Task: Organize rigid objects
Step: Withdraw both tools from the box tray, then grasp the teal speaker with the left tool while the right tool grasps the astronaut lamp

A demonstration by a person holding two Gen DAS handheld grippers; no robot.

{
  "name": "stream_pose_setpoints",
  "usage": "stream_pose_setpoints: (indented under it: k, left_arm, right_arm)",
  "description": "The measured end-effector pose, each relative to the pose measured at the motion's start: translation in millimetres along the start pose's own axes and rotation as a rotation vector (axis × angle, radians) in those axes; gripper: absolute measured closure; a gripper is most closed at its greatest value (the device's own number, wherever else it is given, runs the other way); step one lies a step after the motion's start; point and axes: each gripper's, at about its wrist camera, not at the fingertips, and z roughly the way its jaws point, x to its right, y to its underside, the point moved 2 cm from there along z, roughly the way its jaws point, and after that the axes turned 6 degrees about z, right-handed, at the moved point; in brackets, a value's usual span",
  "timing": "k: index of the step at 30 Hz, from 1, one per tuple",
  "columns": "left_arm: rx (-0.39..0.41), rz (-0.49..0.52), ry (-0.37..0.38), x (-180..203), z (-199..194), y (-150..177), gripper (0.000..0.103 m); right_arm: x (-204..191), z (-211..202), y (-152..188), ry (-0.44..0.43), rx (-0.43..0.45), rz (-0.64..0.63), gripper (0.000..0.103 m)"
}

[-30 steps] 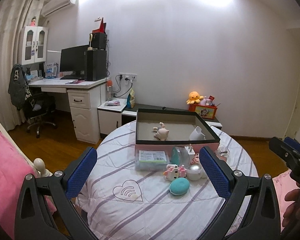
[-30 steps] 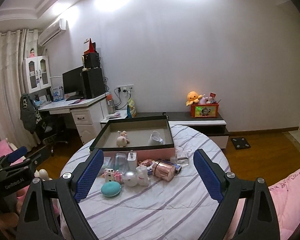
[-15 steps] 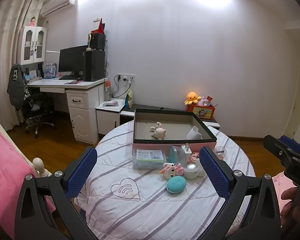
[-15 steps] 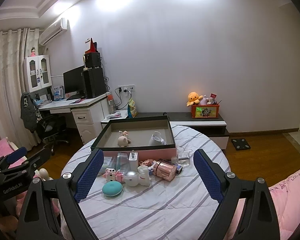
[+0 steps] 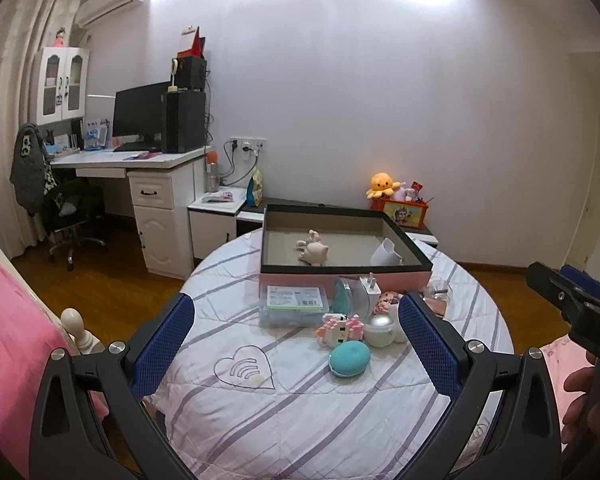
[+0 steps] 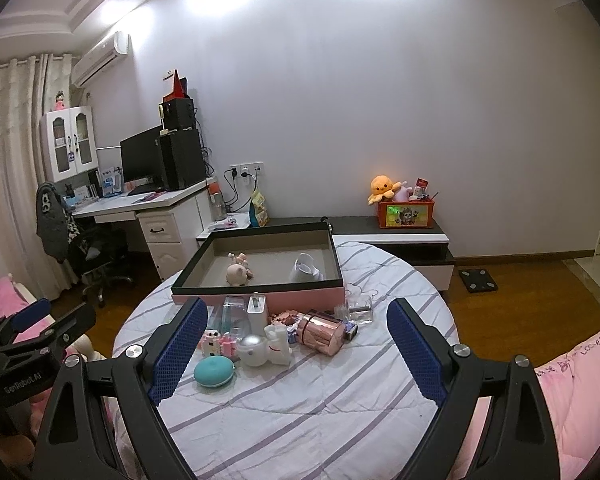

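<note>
Hovering above the near edge of the round bench (image 5: 340,412), the left gripper (image 5: 296,340) and right gripper (image 6: 296,352) are both holding their fingers wide apart on nothing. The toys (image 6: 256,344) are lying clustered mid-bench, touching one another, just near of the pink box (image 6: 260,276), which is holding a figurine (image 6: 238,272).

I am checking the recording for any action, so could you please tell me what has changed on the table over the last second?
Nothing was picked up, released or shifted. The left gripper and right gripper remain open and empty above the table, and the teal case, copper cylinder and box lie as before.
</note>
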Motion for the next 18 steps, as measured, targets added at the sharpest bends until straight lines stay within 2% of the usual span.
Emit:
stream_pose_setpoints:
  k: [7, 18]
  left_arm:
    - [-0.102, 0.020, 0.043, 18, 36, 24, 0.000]
    - [-0.292, 0.036, 0.065, 35, 113, 65, 0.000]
  right_arm:
    - [11, 14, 8, 0.024, -0.037, 0.011, 0.010]
    - [29, 62, 40, 0.038, -0.173, 0.015, 0.010]
